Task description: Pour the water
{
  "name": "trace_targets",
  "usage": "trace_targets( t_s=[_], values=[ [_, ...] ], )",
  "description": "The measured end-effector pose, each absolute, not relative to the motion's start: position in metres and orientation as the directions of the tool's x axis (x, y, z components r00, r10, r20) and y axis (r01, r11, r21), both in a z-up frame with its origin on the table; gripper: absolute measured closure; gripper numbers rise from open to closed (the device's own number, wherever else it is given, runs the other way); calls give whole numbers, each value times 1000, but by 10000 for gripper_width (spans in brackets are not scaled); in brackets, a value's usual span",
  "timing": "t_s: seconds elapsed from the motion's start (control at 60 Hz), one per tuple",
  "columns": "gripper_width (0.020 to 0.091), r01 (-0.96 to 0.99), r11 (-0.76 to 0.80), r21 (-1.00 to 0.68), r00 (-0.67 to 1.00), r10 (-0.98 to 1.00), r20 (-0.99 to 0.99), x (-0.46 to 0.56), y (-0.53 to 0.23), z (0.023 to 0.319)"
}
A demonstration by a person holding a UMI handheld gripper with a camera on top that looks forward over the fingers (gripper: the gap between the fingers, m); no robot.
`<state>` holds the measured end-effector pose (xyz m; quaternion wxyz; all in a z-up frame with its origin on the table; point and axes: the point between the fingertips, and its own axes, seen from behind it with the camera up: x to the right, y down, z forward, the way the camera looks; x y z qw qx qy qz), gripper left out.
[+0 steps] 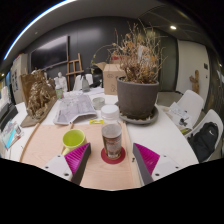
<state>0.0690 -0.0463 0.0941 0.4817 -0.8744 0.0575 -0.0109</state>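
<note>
Bottle: upright between the parted fingers of the gripper, gaps either side; contents indistinct. Yellow-green cup beside it on wooden board. White table, potted dry plant, dim room.

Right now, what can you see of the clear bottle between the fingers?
The clear plastic bottle with a white cap stands upright on a round red coaster on the light wooden board. It carries a dark reddish label band around its middle; the contents cannot be made out. It stands between the gripper fingers, whose magenta pads flank it with gaps either side. A yellow-green cup sits beside it.
</note>
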Motion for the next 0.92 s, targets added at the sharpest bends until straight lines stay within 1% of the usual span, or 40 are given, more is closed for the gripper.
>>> trace_targets(
  t_s=[0.25, 0.45, 0.65, 0.917],
  values=[
    [248, -109, -617, -779, 983, -183, 8, 44, -177, 140],
    [245, -67, -628, -775, 983, -176, 58, 5, -241, 169],
    [245, -49, -618, -785, 982, -174, 76, -21, -260, 180],
    [244, 10, -626, -780, 980, -150, 133, -21, -259, 183]
  ],
)
